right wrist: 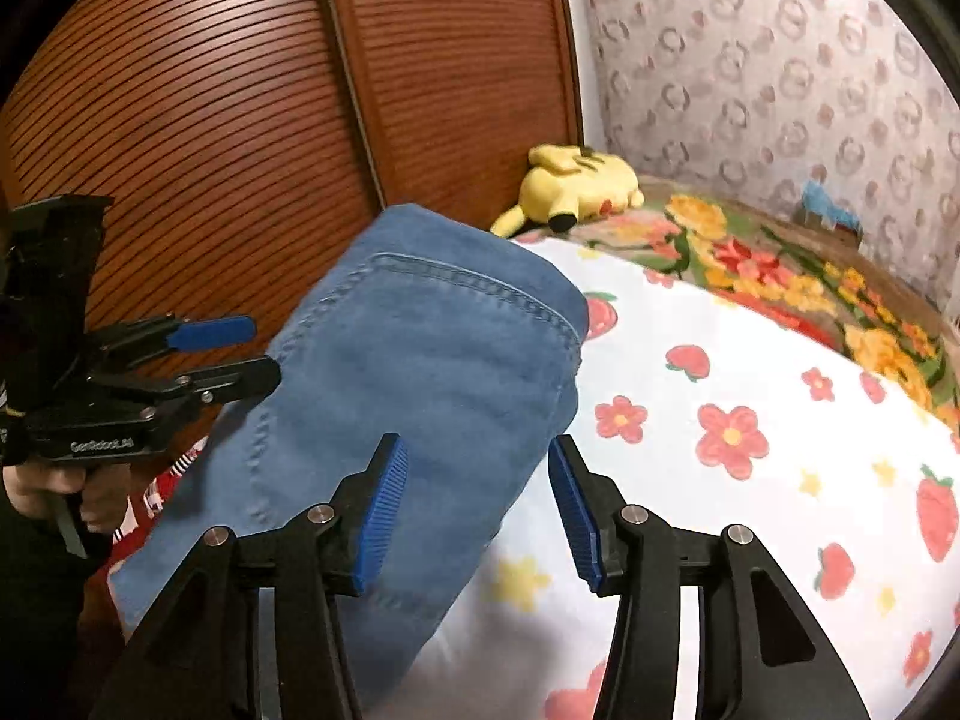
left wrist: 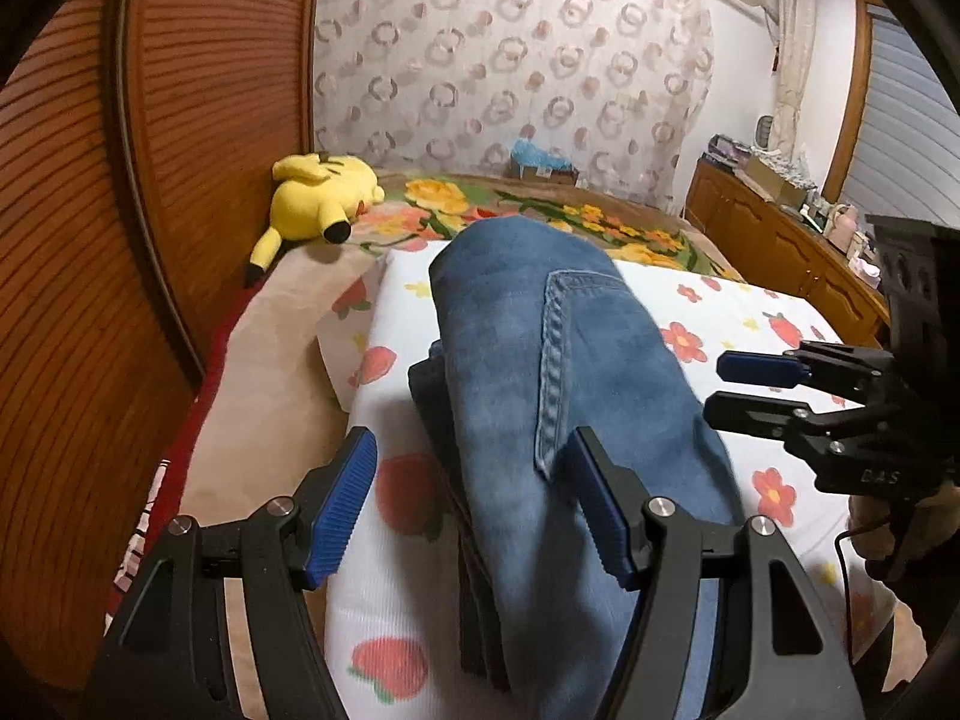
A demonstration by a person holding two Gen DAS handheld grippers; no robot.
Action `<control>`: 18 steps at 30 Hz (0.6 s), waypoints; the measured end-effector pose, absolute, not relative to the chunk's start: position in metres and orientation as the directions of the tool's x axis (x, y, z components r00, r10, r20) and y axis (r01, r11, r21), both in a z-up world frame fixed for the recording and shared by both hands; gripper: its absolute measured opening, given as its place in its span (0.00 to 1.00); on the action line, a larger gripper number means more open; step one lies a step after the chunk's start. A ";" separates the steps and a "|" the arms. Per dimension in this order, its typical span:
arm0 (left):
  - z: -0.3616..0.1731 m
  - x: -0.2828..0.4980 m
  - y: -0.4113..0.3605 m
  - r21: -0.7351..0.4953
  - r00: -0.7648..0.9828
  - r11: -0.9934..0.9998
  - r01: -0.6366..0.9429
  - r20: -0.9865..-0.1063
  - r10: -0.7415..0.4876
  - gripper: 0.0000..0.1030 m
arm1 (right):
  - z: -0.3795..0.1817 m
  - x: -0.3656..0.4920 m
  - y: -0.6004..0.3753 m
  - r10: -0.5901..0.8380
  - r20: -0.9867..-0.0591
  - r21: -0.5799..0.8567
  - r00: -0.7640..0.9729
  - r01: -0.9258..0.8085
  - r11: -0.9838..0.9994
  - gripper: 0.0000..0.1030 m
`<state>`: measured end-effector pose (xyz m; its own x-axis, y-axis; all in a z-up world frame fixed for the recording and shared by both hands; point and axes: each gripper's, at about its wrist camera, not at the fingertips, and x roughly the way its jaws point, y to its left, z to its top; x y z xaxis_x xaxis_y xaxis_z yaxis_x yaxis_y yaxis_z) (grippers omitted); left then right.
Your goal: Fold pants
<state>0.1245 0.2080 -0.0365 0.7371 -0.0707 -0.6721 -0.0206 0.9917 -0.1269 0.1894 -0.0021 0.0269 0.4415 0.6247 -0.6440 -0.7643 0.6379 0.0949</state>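
Left gripper (right wrist: 240, 348) marked "GeoRobot.AI" hovers parted beside folded jeans (right wrist: 420, 372).

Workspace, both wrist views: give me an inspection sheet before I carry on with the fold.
Surface: bed under a white strawberry-print sheet.
Job's things: blue jeans lie folded in a stack on the sheet.
Clutter: yellow plush toy by the wooden panel; floral blanket beyond.
Grippers: left gripper open, astride the jeans' near end; right gripper open, holding nothing.
Cables: thin dark cable under the right gripper.
Surroundings: slatted wooden panel, patterned curtain, cluttered wooden cabinet.
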 end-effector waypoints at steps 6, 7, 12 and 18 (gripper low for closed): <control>-0.052 0.145 0.213 -0.131 0.701 0.991 -0.037 -0.710 -0.068 0.65 | 0.015 0.232 0.012 0.645 -0.668 0.152 0.370 -0.781 0.606 0.56; -0.055 0.148 0.212 -0.128 0.695 0.991 -0.037 -0.716 -0.067 0.65 | 0.013 0.237 0.014 0.649 -0.672 0.160 0.357 -0.785 0.598 0.57; -0.064 0.157 0.213 -0.126 0.675 0.991 -0.045 -0.735 -0.063 0.65 | 0.007 0.261 0.023 0.654 -0.690 0.177 0.311 -0.804 0.568 0.60; -0.071 0.164 0.214 -0.123 0.662 0.991 -0.042 -0.747 -0.065 0.65 | 0.000 0.275 0.021 0.669 -0.692 0.192 0.270 -0.824 0.532 0.62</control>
<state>0.1642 0.2140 -0.0709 0.6617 -0.0651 -0.7469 -0.0417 0.9915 -0.1233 0.2749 0.0207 0.0003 0.2703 0.6692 -0.6922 -0.8245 0.5322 0.1925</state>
